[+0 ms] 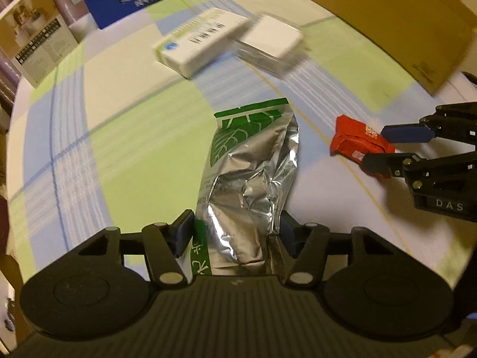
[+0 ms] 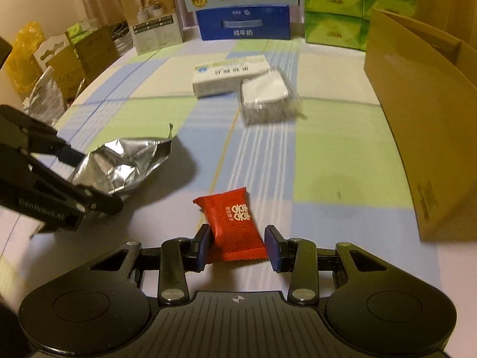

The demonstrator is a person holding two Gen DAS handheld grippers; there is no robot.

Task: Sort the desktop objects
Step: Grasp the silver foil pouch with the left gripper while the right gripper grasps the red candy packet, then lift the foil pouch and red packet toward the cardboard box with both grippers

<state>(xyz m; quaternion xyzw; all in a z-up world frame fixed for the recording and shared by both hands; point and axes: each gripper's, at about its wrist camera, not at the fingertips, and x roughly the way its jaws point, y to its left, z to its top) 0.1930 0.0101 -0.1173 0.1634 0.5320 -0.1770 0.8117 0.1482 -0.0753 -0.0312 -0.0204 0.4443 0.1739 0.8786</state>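
Left gripper grips foil bag | right gripper pinches red packet | two boxes ahead unsorted

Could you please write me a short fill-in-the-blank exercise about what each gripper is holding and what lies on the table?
1. The left gripper is closed on a crinkled silver and ____ foil bag.
2. The right gripper holds a small ____ snack packet.
3. Farther back on the checked tablecloth, a white medicine box lies beside a clear ____ case.
4. Along the table's right side stands a brown ____ box.

Missing words: green; red; plastic; cardboard
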